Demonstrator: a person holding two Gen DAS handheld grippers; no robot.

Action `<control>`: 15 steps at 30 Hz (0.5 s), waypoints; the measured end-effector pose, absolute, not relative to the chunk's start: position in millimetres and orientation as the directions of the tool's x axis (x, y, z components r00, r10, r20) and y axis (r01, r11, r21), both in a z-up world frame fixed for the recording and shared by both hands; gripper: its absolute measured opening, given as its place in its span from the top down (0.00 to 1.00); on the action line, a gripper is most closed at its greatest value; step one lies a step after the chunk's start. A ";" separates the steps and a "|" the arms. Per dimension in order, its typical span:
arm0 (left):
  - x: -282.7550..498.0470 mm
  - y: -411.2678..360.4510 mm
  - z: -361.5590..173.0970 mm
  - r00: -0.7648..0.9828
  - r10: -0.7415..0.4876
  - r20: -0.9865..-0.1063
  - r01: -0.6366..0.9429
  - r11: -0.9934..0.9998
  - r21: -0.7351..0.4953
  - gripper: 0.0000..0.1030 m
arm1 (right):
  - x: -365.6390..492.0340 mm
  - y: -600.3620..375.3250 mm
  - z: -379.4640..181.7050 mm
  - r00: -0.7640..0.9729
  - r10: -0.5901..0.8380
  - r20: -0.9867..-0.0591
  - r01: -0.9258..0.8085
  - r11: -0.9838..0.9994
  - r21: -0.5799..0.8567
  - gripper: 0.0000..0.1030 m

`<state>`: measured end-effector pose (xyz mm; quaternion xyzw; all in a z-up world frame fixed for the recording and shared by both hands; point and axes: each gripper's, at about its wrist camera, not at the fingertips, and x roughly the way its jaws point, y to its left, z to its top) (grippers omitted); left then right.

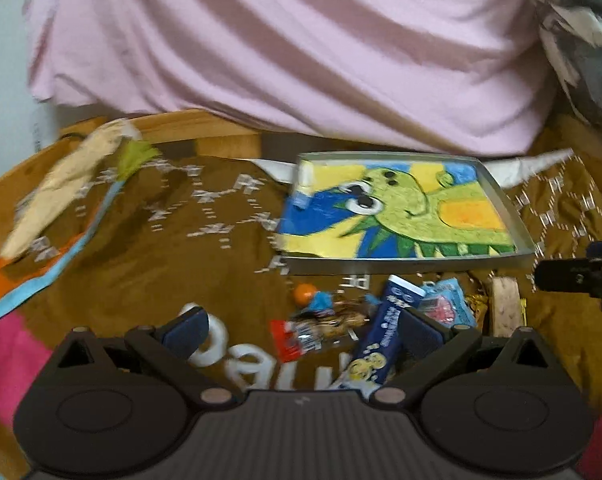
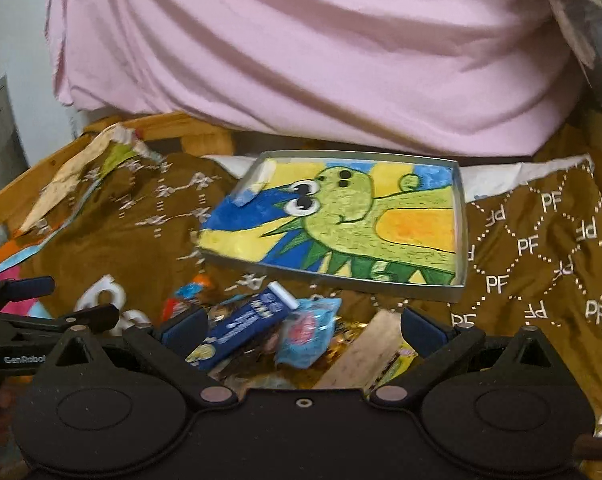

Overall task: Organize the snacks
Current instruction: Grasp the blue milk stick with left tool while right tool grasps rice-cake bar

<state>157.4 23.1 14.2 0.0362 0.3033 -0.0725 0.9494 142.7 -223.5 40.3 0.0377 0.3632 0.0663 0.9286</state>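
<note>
A pile of snacks lies on a brown blanket in front of a shallow metal tray (image 1: 409, 266) (image 2: 333, 280) lined with a green dinosaur picture. The pile holds a navy blue packet (image 1: 385, 332) (image 2: 245, 324), a light blue packet (image 1: 445, 304) (image 2: 305, 332), a beige bar (image 1: 505, 312) (image 2: 365, 356), a red wrapper (image 1: 289, 340) and gold wrappers. My left gripper (image 1: 305, 334) is open low over the pile, the navy packet by its right finger. My right gripper (image 2: 305, 330) is open above the navy and light blue packets. A small blue-and-white piece (image 1: 303, 196) (image 2: 247, 196) lies inside the tray.
The brown blanket (image 2: 541, 240) carries a white PF pattern. A large pink cloth (image 1: 301, 40) hangs behind the tray. A wooden frame (image 1: 221, 136) runs along the far edge. Crumpled beige and coloured fabric (image 1: 61, 192) lies at the left.
</note>
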 end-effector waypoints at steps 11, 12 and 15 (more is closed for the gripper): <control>199.9 -8.9 -42.7 0.763 -0.277 -0.584 0.394 0.916 0.080 0.00 | 156.7 -247.8 -16.1 0.708 0.145 -0.691 -0.088 0.989 0.118 0.11; 203.3 -9.9 -45.6 0.753 -0.284 -0.594 0.406 0.910 0.080 0.01 | 158.8 -248.4 -18.3 0.700 0.156 -0.697 -0.085 0.987 0.136 0.13; 210.6 -7.8 -53.0 0.722 -0.311 -0.618 0.432 0.900 0.052 0.03 | 162.4 -243.7 -24.7 0.686 0.145 -0.713 -0.082 0.989 0.123 0.15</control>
